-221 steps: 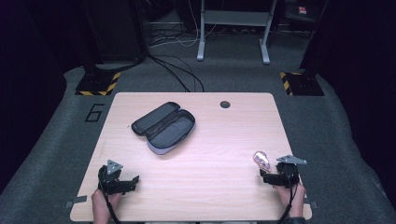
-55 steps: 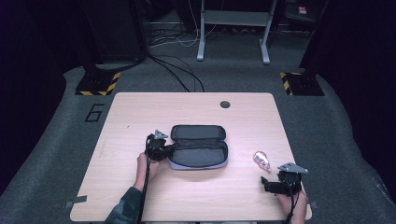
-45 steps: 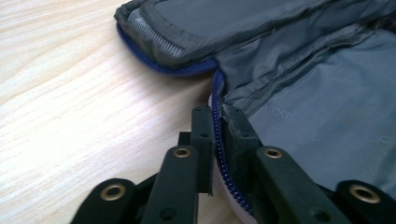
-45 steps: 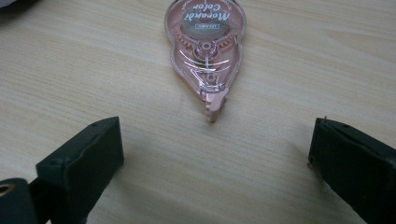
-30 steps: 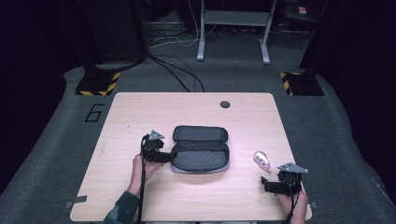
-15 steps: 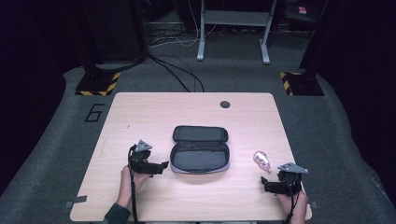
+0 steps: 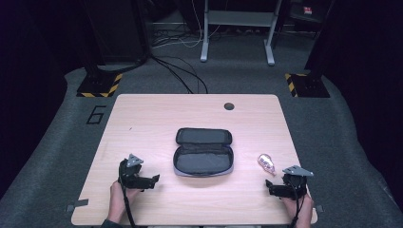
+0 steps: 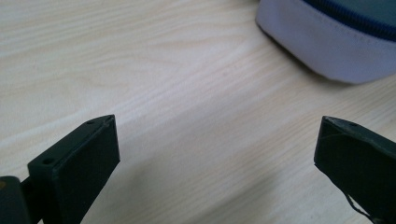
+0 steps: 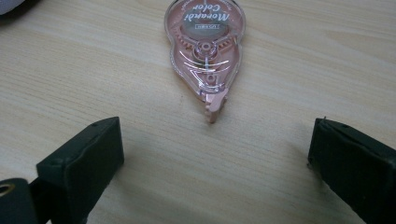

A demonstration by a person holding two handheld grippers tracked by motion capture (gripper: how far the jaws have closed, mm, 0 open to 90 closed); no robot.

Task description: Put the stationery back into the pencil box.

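Your left tongs (image 7: 151,179) have just been opening, empty beside the open case (image 7: 203,152); your right tongs (image 9: 212,154) gape wide, lined up on the correction tape (image 9: 205,51) for pickup

A round dark hole (image 7: 229,106) sits in the wooden table (image 7: 142,123) toward one o'clock, with hazard-striped feet (image 7: 100,88) and black cables (image 7: 183,76) on the grey floor beyond, around twelve.

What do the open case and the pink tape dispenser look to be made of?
Case: apparently fabric over a stiff shell, matte; the left gripper view shows a pale woven wall with stitching and a dark zipper.
Pink tape dispenser: clear, glossy pink plastic, probably; its inner gears show through.
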